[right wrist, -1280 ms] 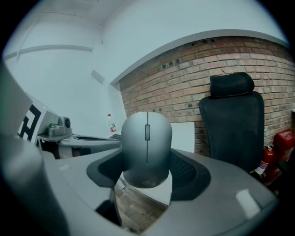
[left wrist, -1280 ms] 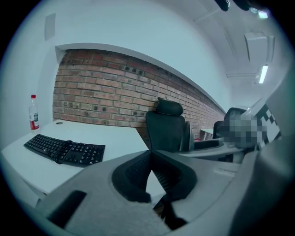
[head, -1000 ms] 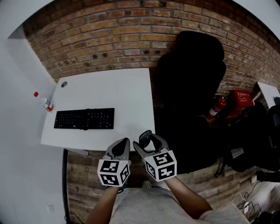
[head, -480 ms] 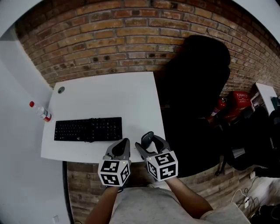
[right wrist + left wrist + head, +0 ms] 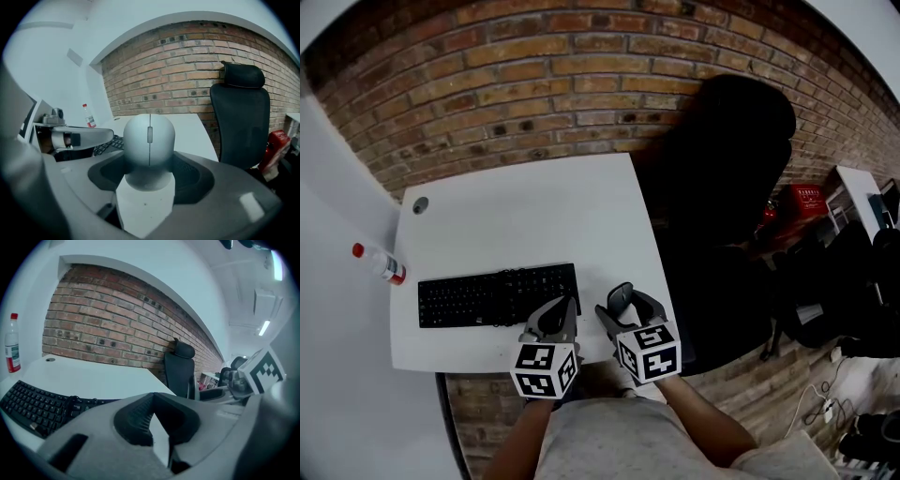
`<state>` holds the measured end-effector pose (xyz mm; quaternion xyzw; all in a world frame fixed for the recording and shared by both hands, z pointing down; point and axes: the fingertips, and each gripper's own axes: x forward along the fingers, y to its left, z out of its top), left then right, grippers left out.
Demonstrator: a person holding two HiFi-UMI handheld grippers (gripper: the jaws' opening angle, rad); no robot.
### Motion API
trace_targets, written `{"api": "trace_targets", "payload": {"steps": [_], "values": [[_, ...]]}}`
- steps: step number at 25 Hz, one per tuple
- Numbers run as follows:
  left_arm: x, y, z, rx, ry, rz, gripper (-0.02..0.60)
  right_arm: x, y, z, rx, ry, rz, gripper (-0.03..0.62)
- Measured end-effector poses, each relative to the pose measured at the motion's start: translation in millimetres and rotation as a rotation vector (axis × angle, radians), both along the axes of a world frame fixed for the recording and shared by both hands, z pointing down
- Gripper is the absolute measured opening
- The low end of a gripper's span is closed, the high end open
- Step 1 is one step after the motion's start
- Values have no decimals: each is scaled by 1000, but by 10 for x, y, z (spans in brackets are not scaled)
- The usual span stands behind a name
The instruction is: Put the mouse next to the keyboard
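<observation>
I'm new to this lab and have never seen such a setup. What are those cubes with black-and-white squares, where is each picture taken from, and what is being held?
There is no robot here: a person holds a two-jaw gripper in each hand, and the patterned cubes are parts of those grippers. One picture comes from a camera on the person's head, looking steeply down. The other two come from cameras riding on each gripper, looking along its jaws.

The left gripper has its jaws together and holds nothing. The right gripper is clamped on a grey mouse, held right of the black keyboard and not yet set down. The keyboard lies on a white table against a brick wall. A red-capped bottle is by the table's left edge, and a black office chair stands to its right.
</observation>
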<state>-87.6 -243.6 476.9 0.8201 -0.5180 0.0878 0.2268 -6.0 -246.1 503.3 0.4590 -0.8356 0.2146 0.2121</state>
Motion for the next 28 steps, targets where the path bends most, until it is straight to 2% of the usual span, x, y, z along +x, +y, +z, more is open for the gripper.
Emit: {"api": "trace_targets", "payload": {"steps": [13, 19, 28], "values": [[-551, -245, 108, -33, 48, 60, -8, -230, -221, 420, -127, 92, 134, 307], [-665, -355, 109, -35, 61, 113, -8, -257, -274, 577, -183, 141, 184, 307], [-808, -505, 141, -40, 84, 148, -8, -207, -315, 783, -269, 215, 254, 308]]}}
